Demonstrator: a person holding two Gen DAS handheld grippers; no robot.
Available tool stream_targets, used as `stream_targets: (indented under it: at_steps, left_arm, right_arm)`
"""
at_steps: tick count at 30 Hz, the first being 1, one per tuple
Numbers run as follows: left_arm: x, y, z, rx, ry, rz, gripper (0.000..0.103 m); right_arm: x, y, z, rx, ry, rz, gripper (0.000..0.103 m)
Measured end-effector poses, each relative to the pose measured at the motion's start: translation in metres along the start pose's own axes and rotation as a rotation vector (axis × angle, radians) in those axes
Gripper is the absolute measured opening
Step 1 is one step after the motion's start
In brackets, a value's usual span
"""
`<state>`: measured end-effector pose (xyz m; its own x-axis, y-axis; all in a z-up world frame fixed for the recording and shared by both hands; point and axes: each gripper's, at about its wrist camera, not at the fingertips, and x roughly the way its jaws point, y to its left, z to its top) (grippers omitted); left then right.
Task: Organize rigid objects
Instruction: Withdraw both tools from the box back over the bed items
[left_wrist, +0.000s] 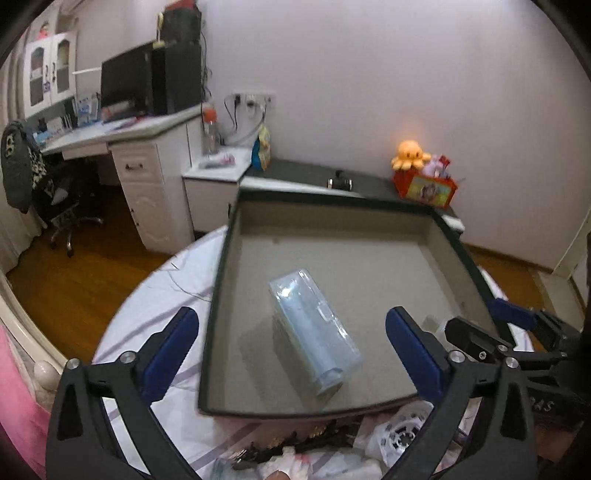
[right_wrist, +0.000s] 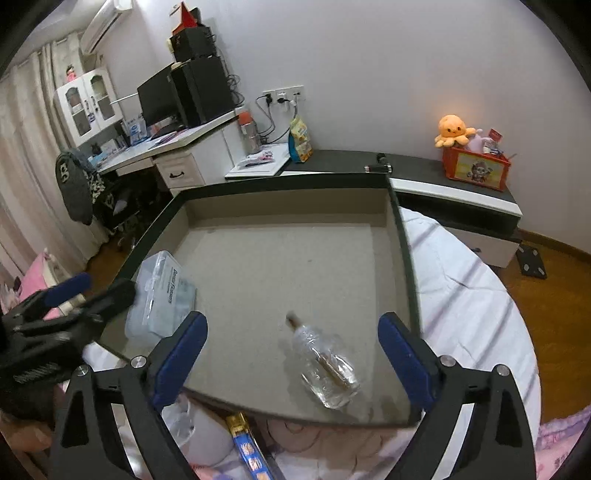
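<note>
A shallow grey tray (left_wrist: 218, 288) with a dark rim lies on the bed; it also shows in the right wrist view (right_wrist: 402, 236). A clear plastic box of blue items (left_wrist: 314, 332) lies in the tray, at its left side in the right wrist view (right_wrist: 162, 299). A clear glass bottle with a cork (right_wrist: 325, 365) lies in the tray near its front edge. My left gripper (left_wrist: 291, 354) is open above the box, empty. My right gripper (right_wrist: 291, 354) is open above the bottle, empty. Each gripper shows in the other's view: the right one (left_wrist: 513, 325), the left one (right_wrist: 74, 295).
Loose items lie on the bedsheet before the tray: a plastic-wrapped white thing (left_wrist: 399, 428), a dark chain-like piece (left_wrist: 295, 443), a blue and gold box (right_wrist: 247, 446). Behind are a desk with monitor (right_wrist: 162, 99), a low dark cabinet (right_wrist: 424, 170) and a red toy bin (right_wrist: 476, 166).
</note>
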<state>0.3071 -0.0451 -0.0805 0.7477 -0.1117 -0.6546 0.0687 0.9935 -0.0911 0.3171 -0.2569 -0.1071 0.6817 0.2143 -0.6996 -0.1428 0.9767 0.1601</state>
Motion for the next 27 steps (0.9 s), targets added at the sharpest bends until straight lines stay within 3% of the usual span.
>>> stream_targets:
  at_steps: [2, 3, 10, 18, 27]
  left_arm:
    - [-0.016, 0.004, -0.002, 0.003, -0.039, 0.026, 0.103]
    - [-0.023, 0.005, -0.003, 0.006, -0.057, 0.034, 0.103]
    - [-0.09, 0.008, -0.03, 0.022, -0.199, 0.056, 0.103]
    - [-0.138, 0.015, -0.054, 0.009, -0.24, 0.041, 0.103]
    - [-0.164, 0.018, -0.073, 0.002, -0.248, 0.054, 0.103]
  right_arm:
    - [-0.012, 0.001, -0.003, 0.018, -0.025, -0.018, 0.096]
    - [-0.02, 0.001, -0.005, 0.029, -0.041, -0.024, 0.103]
    - [-0.086, 0.021, -0.022, 0.028, -0.166, -0.03, 0.103]
    - [-0.136, 0.054, -0.047, 0.006, -0.244, -0.041, 0.103]
    - [-0.16, 0.068, -0.082, -0.031, -0.29, -0.086, 0.103]
